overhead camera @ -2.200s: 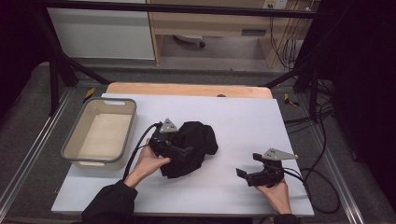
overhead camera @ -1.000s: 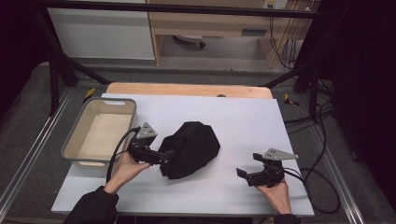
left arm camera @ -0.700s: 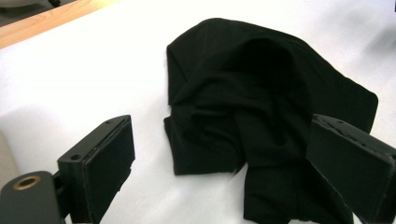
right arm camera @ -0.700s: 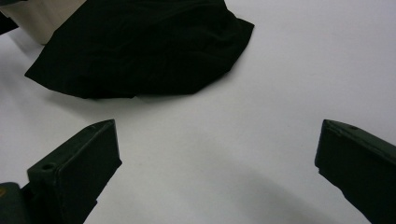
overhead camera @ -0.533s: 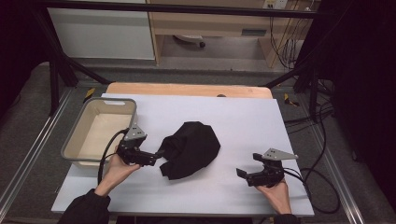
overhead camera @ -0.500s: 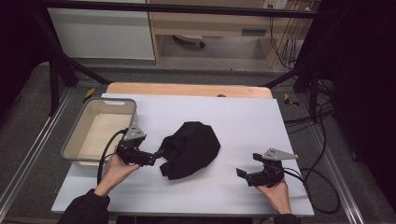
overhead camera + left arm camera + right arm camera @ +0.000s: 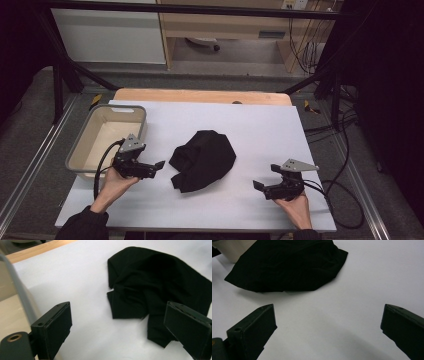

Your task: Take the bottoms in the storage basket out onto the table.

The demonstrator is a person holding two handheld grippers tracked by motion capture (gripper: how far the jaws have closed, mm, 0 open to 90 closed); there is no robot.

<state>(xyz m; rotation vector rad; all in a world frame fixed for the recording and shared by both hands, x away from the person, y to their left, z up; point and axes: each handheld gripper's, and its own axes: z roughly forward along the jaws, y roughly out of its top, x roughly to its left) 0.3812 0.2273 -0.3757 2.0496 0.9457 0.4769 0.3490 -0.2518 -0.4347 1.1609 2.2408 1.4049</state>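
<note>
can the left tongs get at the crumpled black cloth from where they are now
Probably yes. The left tongs are open and point at the crumpled black cloth, with bare white table between them. The beige plastic tub sits behind them, out of the way.

Lab, framed table [image 7: 280, 125], trailing cables [image 7: 345, 165]

The right gripper [image 7: 328, 333] has its two black jaws spread wide apart, with nothing between them. Beyond them a crumpled black cloth [image 7: 287, 265] lies on the white table surface [image 7: 367, 280]. A corner of a beige plastic tub [image 7: 235, 247] shows behind the cloth.
</note>
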